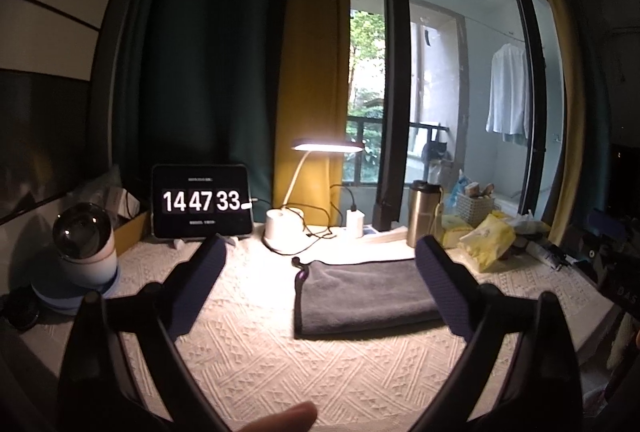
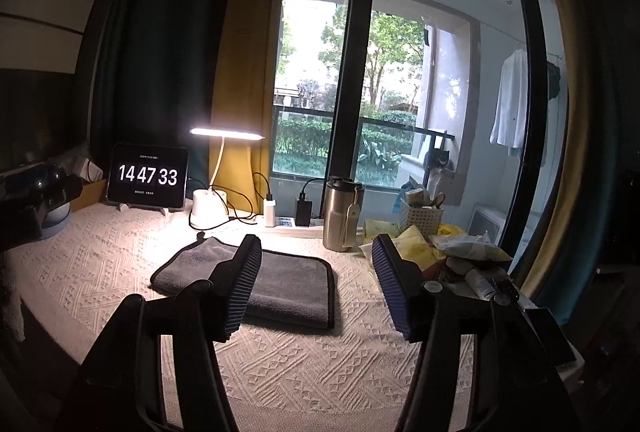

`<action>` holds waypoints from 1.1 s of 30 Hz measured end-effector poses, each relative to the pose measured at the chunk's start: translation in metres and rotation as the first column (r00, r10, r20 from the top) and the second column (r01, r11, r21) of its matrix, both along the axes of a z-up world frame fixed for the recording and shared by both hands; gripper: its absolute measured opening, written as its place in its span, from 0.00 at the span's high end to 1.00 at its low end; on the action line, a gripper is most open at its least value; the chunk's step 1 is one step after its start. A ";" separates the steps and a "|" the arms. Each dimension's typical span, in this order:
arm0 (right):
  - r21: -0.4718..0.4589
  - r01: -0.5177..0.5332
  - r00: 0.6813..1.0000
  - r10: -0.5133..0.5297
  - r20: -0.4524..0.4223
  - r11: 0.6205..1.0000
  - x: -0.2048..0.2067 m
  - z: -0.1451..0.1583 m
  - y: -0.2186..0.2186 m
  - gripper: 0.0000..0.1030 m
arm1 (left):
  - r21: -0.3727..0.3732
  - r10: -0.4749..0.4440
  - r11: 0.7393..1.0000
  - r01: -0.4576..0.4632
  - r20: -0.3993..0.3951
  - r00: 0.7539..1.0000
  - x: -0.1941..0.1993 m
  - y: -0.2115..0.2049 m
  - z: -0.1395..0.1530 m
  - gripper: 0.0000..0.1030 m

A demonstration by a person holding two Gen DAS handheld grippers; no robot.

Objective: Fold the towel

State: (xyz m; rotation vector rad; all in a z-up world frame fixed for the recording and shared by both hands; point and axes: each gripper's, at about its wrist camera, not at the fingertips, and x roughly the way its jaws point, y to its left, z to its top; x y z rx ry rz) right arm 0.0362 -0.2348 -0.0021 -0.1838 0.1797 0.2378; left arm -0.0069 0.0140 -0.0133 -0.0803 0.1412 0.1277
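Note:
A dark grey towel (image 1: 364,292) lies folded into a flat rectangle on the cream patterned tablecloth (image 1: 280,360). It also shows in the right wrist view (image 2: 288,284). My left gripper (image 1: 320,280) is open and empty, held above the table in front of the towel, which lies between its fingers toward the right one. My right gripper (image 2: 316,280) is open and empty, above the towel's near right part. Neither gripper touches the towel.
A tablet clock (image 1: 202,201), a lit desk lamp (image 1: 285,228), chargers and cables stand at the back. A steel tumbler (image 2: 342,214), a white basket (image 2: 420,218) and yellow packets (image 1: 486,240) crowd the right. A glass-domed device (image 1: 82,252) sits left.

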 end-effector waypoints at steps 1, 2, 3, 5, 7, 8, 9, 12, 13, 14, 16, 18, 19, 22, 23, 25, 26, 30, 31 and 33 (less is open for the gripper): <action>0.001 0.000 1.000 0.000 0.003 1.000 -0.001 0.000 0.000 0.41 | 0.001 -0.002 1.000 0.002 0.001 1.000 0.000 0.000 0.000 0.06; 0.003 0.000 1.000 0.000 0.007 1.000 -0.001 0.001 0.000 0.41 | 0.003 -0.001 1.000 0.001 0.001 1.000 0.000 0.000 0.000 0.06; 0.004 0.001 1.000 -0.001 0.009 1.000 -0.001 0.002 -0.001 0.41 | 0.004 -0.001 1.000 0.001 0.001 1.000 0.000 0.000 0.000 0.06; 0.006 0.004 1.000 -0.004 0.009 1.000 -0.001 0.002 -0.002 0.41 | 0.006 -0.004 1.000 0.004 0.001 1.000 0.000 0.000 0.000 0.06; 0.007 0.006 1.000 -0.006 0.008 1.000 -0.001 0.001 -0.003 0.41 | 0.009 -0.009 1.000 0.009 -0.001 1.000 0.000 -0.001 0.000 0.06; 0.007 0.007 1.000 -0.007 0.008 1.000 -0.001 0.001 -0.003 0.41 | 0.010 -0.009 1.000 0.009 0.000 1.000 0.000 -0.002 0.000 0.06; 0.007 0.007 1.000 -0.007 0.007 1.000 -0.001 0.001 -0.004 0.41 | 0.012 -0.009 1.000 0.009 0.001 1.000 0.000 -0.002 0.000 0.06; 0.010 0.006 1.000 -0.006 0.011 1.000 -0.002 0.001 -0.005 0.41 | 0.015 -0.007 1.000 0.007 0.001 1.000 -0.001 -0.003 0.000 0.06; 0.009 0.006 1.000 -0.006 0.010 1.000 -0.002 0.000 -0.005 0.41 | 0.015 -0.006 1.000 0.006 0.000 1.000 0.000 -0.003 0.000 0.06; 0.009 0.006 1.000 -0.006 0.010 1.000 -0.002 0.000 -0.005 0.41 | 0.015 -0.005 1.000 0.005 -0.001 1.000 0.000 -0.003 0.000 0.06; 0.010 0.006 1.000 -0.006 0.010 1.000 -0.002 0.001 -0.005 0.41 | 0.014 -0.005 1.000 0.005 -0.004 1.000 0.000 -0.003 0.001 0.06; 0.011 0.006 1.000 -0.006 0.011 1.000 -0.003 0.001 -0.006 0.41 | 0.014 -0.006 1.000 0.006 -0.006 1.000 0.000 -0.003 0.001 0.06; 0.011 0.006 1.000 -0.006 0.011 1.000 -0.002 0.000 -0.006 0.41 | 0.015 -0.007 1.000 0.007 -0.007 1.000 0.000 -0.003 0.001 0.06; 0.011 0.006 1.000 -0.006 0.010 1.000 -0.002 0.000 -0.006 0.41 | 0.017 -0.008 1.000 0.008 -0.008 1.000 0.000 -0.003 0.001 0.06; 0.011 0.006 1.000 -0.006 0.010 1.000 -0.002 0.000 -0.006 0.41 | 0.016 -0.008 1.000 0.008 -0.009 1.000 0.000 -0.003 0.001 0.06; 0.010 0.005 1.000 -0.005 0.010 1.000 -0.002 0.000 -0.006 0.41 | 0.015 -0.008 1.000 0.008 -0.010 1.000 0.000 -0.003 0.001 0.06; 0.010 0.005 1.000 -0.005 0.010 1.000 -0.002 0.000 -0.006 0.41 | 0.015 -0.008 1.000 0.008 -0.010 1.000 0.000 -0.003 0.001 0.06; 0.011 0.006 1.000 -0.006 0.010 1.000 -0.002 0.000 -0.006 0.41 | 0.016 -0.010 1.000 0.010 -0.011 1.000 0.000 -0.003 0.001 0.06; 0.011 0.006 1.000 -0.006 0.010 1.000 -0.002 0.000 -0.006 0.41 | 0.016 -0.010 1.000 0.010 -0.011 1.000 0.000 -0.003 0.001 0.06; 0.011 0.006 1.000 -0.006 0.011 1.000 -0.002 0.000 -0.006 0.41 | 0.017 -0.011 1.000 0.011 -0.011 1.000 0.000 -0.003 0.000 0.06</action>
